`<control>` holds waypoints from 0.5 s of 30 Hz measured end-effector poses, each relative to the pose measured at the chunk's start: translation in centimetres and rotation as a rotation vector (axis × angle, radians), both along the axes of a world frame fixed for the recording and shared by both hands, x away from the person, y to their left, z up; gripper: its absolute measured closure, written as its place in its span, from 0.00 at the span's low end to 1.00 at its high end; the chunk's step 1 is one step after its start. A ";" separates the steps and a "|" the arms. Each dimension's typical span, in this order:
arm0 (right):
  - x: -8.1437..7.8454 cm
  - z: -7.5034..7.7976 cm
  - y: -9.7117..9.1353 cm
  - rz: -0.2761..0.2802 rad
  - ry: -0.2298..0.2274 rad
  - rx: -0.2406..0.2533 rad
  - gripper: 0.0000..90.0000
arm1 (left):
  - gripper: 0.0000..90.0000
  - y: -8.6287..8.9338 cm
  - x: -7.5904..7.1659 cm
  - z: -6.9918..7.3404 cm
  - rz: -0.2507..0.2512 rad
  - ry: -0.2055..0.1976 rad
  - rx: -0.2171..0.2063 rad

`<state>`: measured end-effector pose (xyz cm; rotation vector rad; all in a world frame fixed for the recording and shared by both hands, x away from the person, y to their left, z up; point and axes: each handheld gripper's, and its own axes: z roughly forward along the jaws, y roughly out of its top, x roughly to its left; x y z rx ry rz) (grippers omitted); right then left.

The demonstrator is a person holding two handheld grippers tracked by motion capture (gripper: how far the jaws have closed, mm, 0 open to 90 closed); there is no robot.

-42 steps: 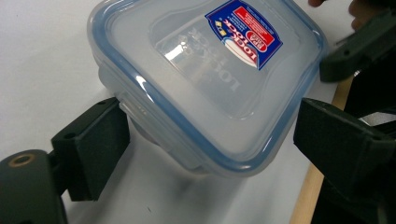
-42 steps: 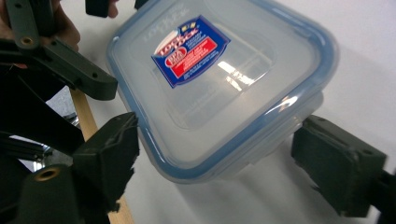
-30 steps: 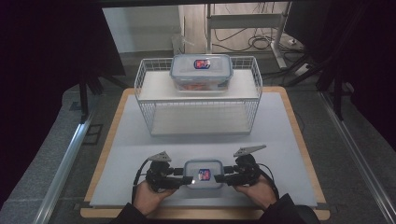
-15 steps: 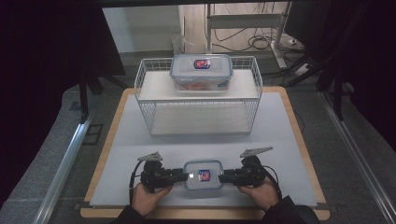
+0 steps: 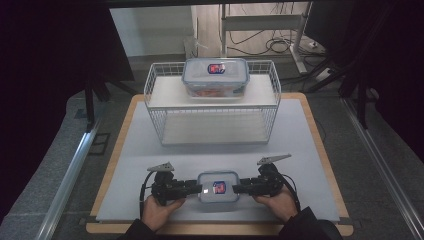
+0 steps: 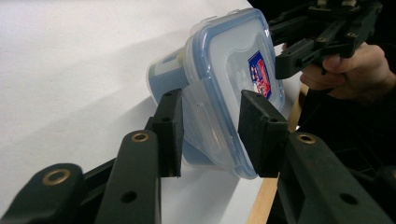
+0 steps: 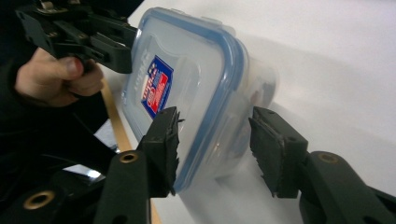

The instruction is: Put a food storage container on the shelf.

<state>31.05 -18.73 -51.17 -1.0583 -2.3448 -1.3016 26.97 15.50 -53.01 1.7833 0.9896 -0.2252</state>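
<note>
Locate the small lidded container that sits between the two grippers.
In the high view the small container sits near the front edge of the white mat, between the left gripper and right gripper, in front of the wire rack.

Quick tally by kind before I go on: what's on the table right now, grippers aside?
Blue-rimmed lidded containers: 2, the near container between the left gripper and right gripper, the far container on top of the rack.
White wire racks: 1, the rack.
Total: 3
</note>
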 end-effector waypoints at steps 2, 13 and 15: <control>0.3 -0.1 -0.1 0.005 0.026 0.018 0.58 | 0.68 0.0 0.1 -0.1 0.001 0.008 -0.007; 0.1 0.0 0.0 -0.003 0.036 0.023 0.59 | 0.62 0.0 0.1 -0.6 -0.015 0.044 -0.020; 0.1 0.0 0.0 -0.004 0.036 0.024 0.59 | 0.62 0.1 0.2 -0.7 -0.016 0.055 -0.029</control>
